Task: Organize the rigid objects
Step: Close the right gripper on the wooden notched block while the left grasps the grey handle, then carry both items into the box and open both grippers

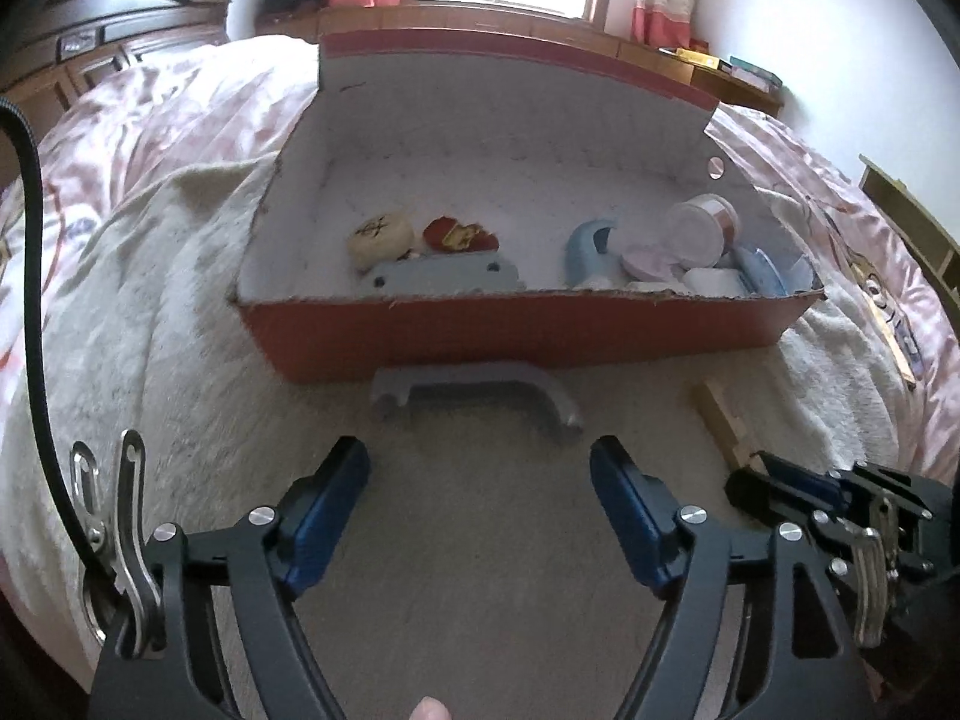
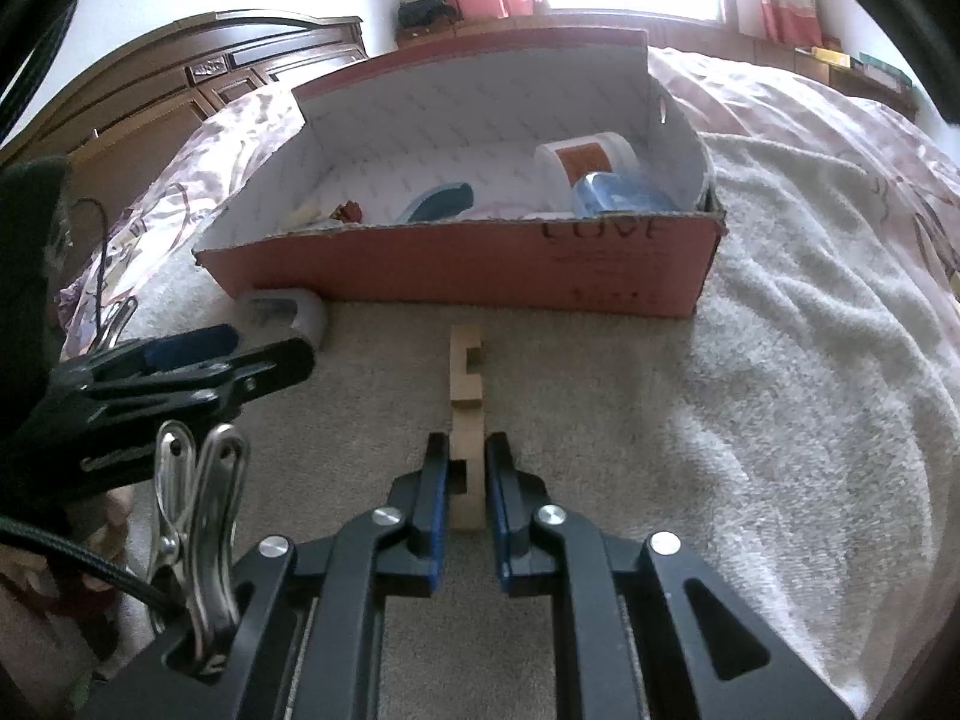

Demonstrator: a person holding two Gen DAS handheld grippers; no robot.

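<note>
The near wall of the red cardboard box (image 1: 528, 330) hides the lower parts of what lies inside it, and in the right wrist view the box's contents show only as tops: a white jar with an orange label (image 2: 585, 165), a blue-lidded container (image 2: 621, 195) and a dark blue curved piece (image 2: 441, 201). The left wrist view looks deeper into the box and shows a cream round disc (image 1: 379, 235), a red and gold trinket (image 1: 459, 234) and a grey flat bracket (image 1: 444, 277) at the left, with the jar lying tipped at the right among pale items that are hard to tell apart. A grey handle-shaped part (image 1: 474, 396) lies on the beige blanket (image 1: 480, 540) just outside the box's near wall; the right wrist view catches only its end. The left gripper (image 1: 480, 468) stands wide, nothing between its blue pads, near the grey part but apart from it. The right gripper (image 2: 467, 468) is clamped narrow on a notched wooden block (image 2: 467, 384), which lies on the blanket pointing toward the box.
</note>
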